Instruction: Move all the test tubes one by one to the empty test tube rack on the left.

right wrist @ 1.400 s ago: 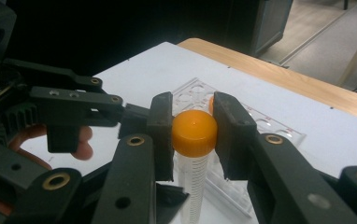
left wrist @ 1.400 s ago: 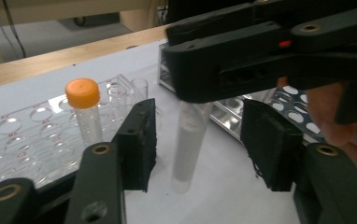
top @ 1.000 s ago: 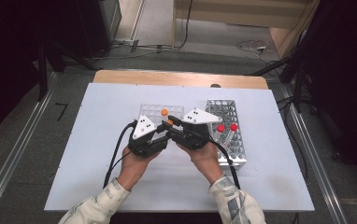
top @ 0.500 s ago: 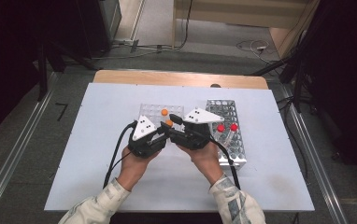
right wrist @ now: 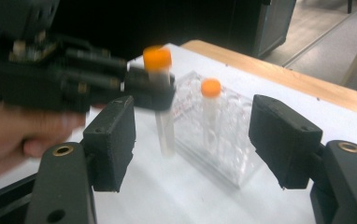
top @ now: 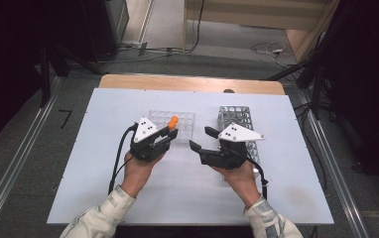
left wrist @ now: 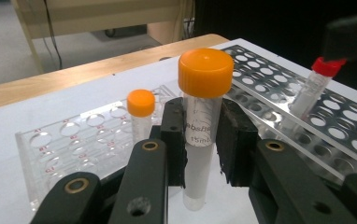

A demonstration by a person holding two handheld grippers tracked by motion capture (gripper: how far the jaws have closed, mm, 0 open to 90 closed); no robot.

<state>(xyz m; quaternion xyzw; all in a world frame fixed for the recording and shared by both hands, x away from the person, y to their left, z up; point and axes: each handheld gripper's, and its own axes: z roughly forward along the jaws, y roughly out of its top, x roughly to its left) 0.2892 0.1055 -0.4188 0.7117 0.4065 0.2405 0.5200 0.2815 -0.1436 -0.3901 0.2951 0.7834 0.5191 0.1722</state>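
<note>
Two grippers over the white table. Left gripper has its jaws clamped on an orange-capped tube, held upright just beside the clear rack, tube base above the tabletop. A second orange-capped tube stands in that rack. Right gripper has just been opening; jaws stand wide with nothing between the pads, apart from the left one. A red-capped tube sits in the metal rack.
</note>
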